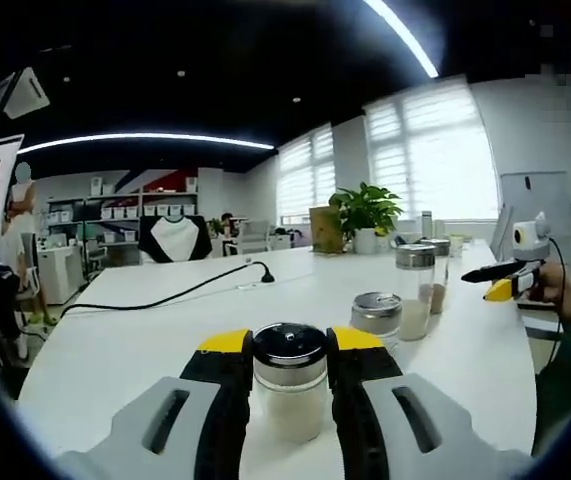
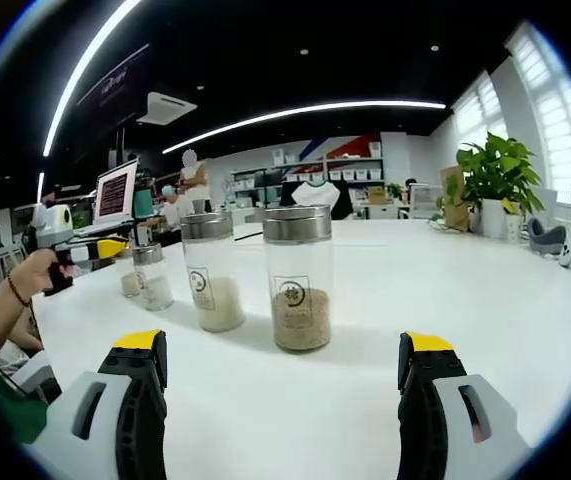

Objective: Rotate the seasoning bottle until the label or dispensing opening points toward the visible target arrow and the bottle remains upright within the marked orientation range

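A small seasoning bottle (image 1: 290,385) with a dark, shiny lid and pale contents stands upright on the white table (image 1: 145,340). My left gripper (image 1: 290,345) holds it, with a yellow-tipped jaw pressed against each side. In the right gripper view, the left gripper (image 2: 105,248) is at the far left, held by a hand, beside a small bottle (image 2: 128,280). My right gripper (image 2: 283,342) is open, its jaws wide apart with nothing gripped. It also shows at the right in the left gripper view (image 1: 500,280). I see no arrow or mark.
Another small jar (image 1: 376,315) and two tall bottles stand in a row, one with white contents (image 2: 213,272) and one with brown grains (image 2: 299,282). A black cable (image 1: 165,295) crosses the table. A potted plant (image 1: 365,215) stands at the far end. A person stands by a screen (image 2: 115,192).
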### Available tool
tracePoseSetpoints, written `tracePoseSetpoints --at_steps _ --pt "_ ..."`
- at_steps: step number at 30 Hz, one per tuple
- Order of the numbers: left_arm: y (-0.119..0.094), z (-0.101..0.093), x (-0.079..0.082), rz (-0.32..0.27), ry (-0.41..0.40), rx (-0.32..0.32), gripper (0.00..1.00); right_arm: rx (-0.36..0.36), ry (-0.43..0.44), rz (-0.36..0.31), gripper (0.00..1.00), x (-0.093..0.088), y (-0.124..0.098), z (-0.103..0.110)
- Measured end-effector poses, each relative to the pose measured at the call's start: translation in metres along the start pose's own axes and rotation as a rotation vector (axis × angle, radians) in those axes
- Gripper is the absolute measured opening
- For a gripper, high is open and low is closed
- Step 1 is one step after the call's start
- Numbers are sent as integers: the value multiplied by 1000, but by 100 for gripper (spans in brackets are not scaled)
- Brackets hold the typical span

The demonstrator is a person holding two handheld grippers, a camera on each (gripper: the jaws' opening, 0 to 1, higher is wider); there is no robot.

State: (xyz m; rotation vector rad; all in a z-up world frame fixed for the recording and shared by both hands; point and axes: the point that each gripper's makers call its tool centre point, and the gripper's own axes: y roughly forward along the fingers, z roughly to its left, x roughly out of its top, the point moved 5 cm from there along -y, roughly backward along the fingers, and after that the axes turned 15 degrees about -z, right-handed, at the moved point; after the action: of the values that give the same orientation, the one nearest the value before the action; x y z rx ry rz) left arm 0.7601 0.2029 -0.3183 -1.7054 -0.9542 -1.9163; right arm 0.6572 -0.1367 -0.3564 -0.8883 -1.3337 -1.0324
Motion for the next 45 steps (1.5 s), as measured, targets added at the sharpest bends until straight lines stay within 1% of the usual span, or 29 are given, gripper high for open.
tracePoseSetpoints --at_steps 5,6,7,9,14,18,31,39,43,45 --pt "0 2 0 -3 -17 -79 30 7 0 2 99 0 0 1" --pt "0 3 -1 -9 -37 -102 30 7 0 1 99 0 1 1" --pt "0 3 -1 -9 -49 -111 30 6 0 0 99 0 1 0" --pt "0 4 0 0 -33 -144 30 4 -2 0 99 1 1 -1" --pt "0 5 0 -2 -54 -209 30 2 -2 2 99 1 1 -2" --pt "0 4 0 -3 -64 -241 30 5 -2 4 99 0 1 -2" --pt "0 3 0 0 -92 -305 30 -3 -3 -4 99 3 0 -4" --pt "0 4 0 -5 -99 -320 31 -5 -5 -10 99 5 -2 -5" --pt "1 6 0 4 -103 -317 31 -6 -4 -9 98 4 -2 -5" --pt "1 6 2 13 -49 -314 31 -5 -4 -6 98 4 -2 -5"
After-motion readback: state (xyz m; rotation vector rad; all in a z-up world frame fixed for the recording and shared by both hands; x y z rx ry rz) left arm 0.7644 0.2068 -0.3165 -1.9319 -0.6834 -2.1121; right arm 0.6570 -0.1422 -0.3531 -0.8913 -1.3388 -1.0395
